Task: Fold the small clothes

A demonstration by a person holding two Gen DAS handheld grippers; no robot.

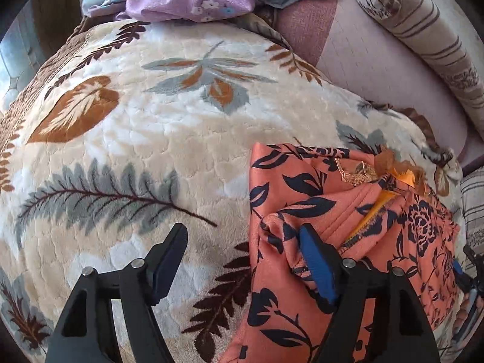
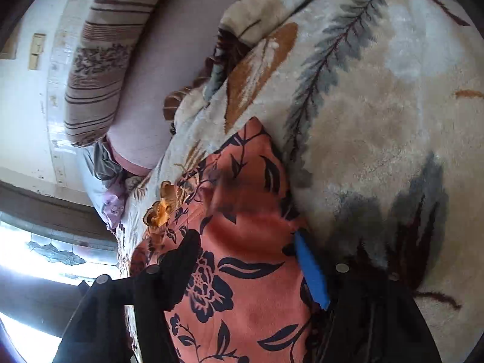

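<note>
Coral fabric with navy flowers, the small garment (image 1: 348,211), lies bunched on the leaf-patterned plush blanket (image 1: 136,127); its lower end runs out of view in both views. The left gripper (image 1: 245,260) stands apart, one blue pad touching a fold, nothing clamped. The right gripper (image 2: 251,272) is apart over the cloth. Bare blanket stretches left of the garment; a striped pillow (image 1: 429,39) lies beyond.
</note>
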